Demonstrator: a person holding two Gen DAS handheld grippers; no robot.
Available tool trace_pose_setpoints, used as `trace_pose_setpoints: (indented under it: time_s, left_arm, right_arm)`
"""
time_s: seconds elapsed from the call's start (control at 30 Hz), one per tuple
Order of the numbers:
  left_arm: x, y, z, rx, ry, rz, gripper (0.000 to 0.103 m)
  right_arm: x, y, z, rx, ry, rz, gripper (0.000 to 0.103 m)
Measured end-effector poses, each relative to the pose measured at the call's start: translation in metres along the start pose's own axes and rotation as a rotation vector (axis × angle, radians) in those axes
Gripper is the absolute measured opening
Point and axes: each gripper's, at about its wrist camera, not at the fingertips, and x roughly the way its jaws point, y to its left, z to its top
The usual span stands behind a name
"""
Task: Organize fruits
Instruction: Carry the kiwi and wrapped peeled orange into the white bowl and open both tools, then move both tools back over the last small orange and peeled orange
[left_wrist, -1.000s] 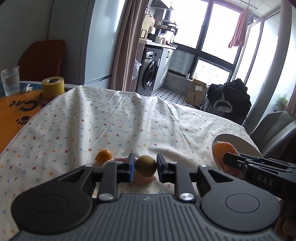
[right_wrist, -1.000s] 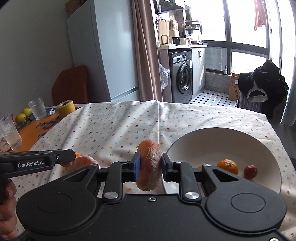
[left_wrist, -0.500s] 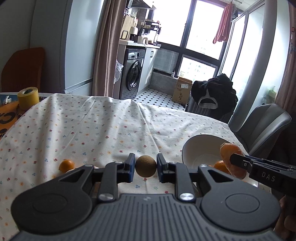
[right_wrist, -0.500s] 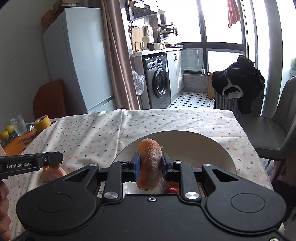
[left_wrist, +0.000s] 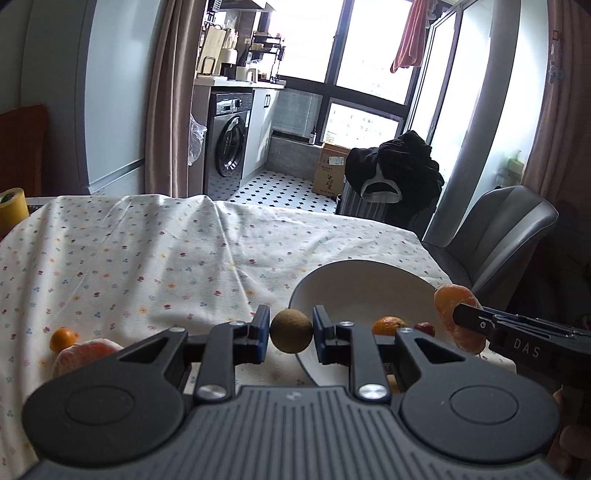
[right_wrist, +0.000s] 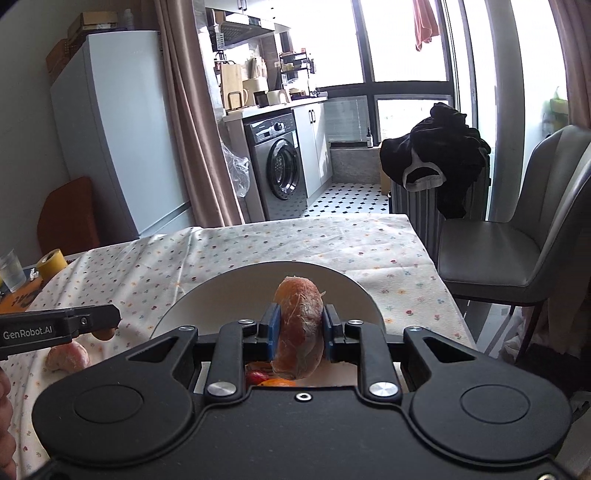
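the left gripper (left_wrist: 291, 330) had its fingers closed on a round brown fruit (left_wrist: 291, 331), held just off the 9 o'clock rim of the white bowl (left_wrist: 354, 284). the right gripper (right_wrist: 298, 330) had its fingers clamped on a peeled orange fruit (right_wrist: 298, 328), raised above the bowl (right_wrist: 221, 295); in the left wrist view that fruit (left_wrist: 452, 314) sat at the bowl's 3 o'clock edge. inside the bowl lay a small orange (left_wrist: 388, 325) and, touching it at 3 o'clock, a small red fruit (left_wrist: 424, 328). on the floral-clothed worktop (left_wrist: 147, 251), at 9 o'clock from the left gripper, lay another peeled fruit (left_wrist: 79, 354) and a small orange fruit (left_wrist: 62, 339) just beside it. a yellow tape roll (right_wrist: 51, 261) stood at the worktop's far 9 o'clock edge.
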Motion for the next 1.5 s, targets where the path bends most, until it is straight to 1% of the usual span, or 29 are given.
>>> trace_pose_setpoints:
  time_s: [0.27, 0.37, 0.4, 0.43, 0.47, 0.53, 0.63, 0.73, 0.83, 0.9, 1.0, 1.07, 1.13, 1.17, 1.2, 1.27, 1.37, 1.43, 1.5]
  left_arm:
    - [0.009, -0.019, -0.003, 0.016, 0.013, -0.032, 0.023]
    - [0.012, -0.023, -0.004, 0.015, 0.023, -0.039, 0.023]
    - [0.013, -0.024, -0.004, 0.016, 0.026, -0.042, 0.023]
    - [0.013, -0.025, -0.005, 0.021, 0.022, -0.046, 0.023]
    - [0.012, -0.026, -0.005, 0.025, 0.013, -0.049, 0.023]
    - [0.009, -0.026, -0.005, 0.023, -0.004, -0.049, 0.025]
    - [0.006, -0.02, -0.003, 0.012, -0.003, -0.047, 0.026]
    - [0.004, -0.01, -0.002, 0.001, -0.003, -0.021, 0.027]
    - [0.001, 0.004, -0.001, -0.022, 0.006, -0.001, 0.027]
    - [-0.003, 0.012, -0.002, -0.032, 0.007, 0.017, 0.029]
    - [-0.009, 0.023, -0.002, -0.043, 0.003, 0.038, 0.039]
    - [-0.012, 0.028, -0.003, -0.048, 0.003, 0.051, 0.049]
    - [-0.016, 0.034, -0.004, -0.055, -0.001, 0.062, 0.056]
    - [-0.017, 0.037, -0.004, -0.057, -0.002, 0.066, 0.061]
    - [-0.019, 0.041, -0.004, -0.061, -0.003, 0.073, 0.063]
    - [-0.023, 0.047, -0.005, -0.067, -0.005, 0.088, 0.072]
    - [-0.029, 0.059, -0.006, -0.074, -0.02, 0.102, 0.08]
    - [-0.031, 0.067, -0.008, -0.083, -0.023, 0.105, 0.083]
    - [-0.031, 0.075, -0.009, -0.088, -0.009, 0.117, 0.084]
  right_arm:
    - [-0.003, -0.02, -0.005, 0.029, -0.003, -0.04, 0.022]
    - [-0.003, -0.02, -0.007, 0.028, 0.006, -0.044, 0.023]
    - [-0.002, -0.02, -0.007, 0.03, 0.014, -0.045, 0.026]
    - [-0.002, -0.019, -0.007, 0.034, 0.019, -0.043, 0.033]
    - [-0.003, -0.019, -0.007, 0.033, 0.017, -0.041, 0.044]
    - [-0.008, -0.018, -0.007, 0.03, -0.003, -0.046, 0.057]
    - [-0.011, -0.02, -0.006, 0.045, -0.014, -0.051, 0.058]
    - [-0.012, -0.017, -0.006, 0.056, -0.013, -0.036, 0.058]
    - [-0.012, -0.008, -0.006, 0.049, -0.011, -0.008, 0.058]
    - [-0.012, 0.0, -0.006, 0.038, -0.009, 0.01, 0.058]
    - [-0.011, 0.011, -0.007, 0.022, -0.001, 0.041, 0.061]
    - [-0.011, 0.017, -0.007, 0.015, 0.005, 0.059, 0.063]
    - [-0.012, 0.023, -0.008, 0.009, 0.009, 0.076, 0.064]
    - [-0.012, 0.026, -0.008, 0.007, 0.009, 0.082, 0.065]
    - [-0.013, 0.029, -0.009, 0.007, 0.008, 0.088, 0.067]
    - [-0.014, 0.035, -0.01, 0.008, 0.01, 0.098, 0.072]
    - [-0.015, 0.046, -0.012, 0.001, 0.011, 0.111, 0.076]
    - [-0.015, 0.053, -0.014, -0.004, 0.008, 0.124, 0.081]
    - [-0.012, 0.061, -0.017, 0.001, 0.012, 0.144, 0.081]
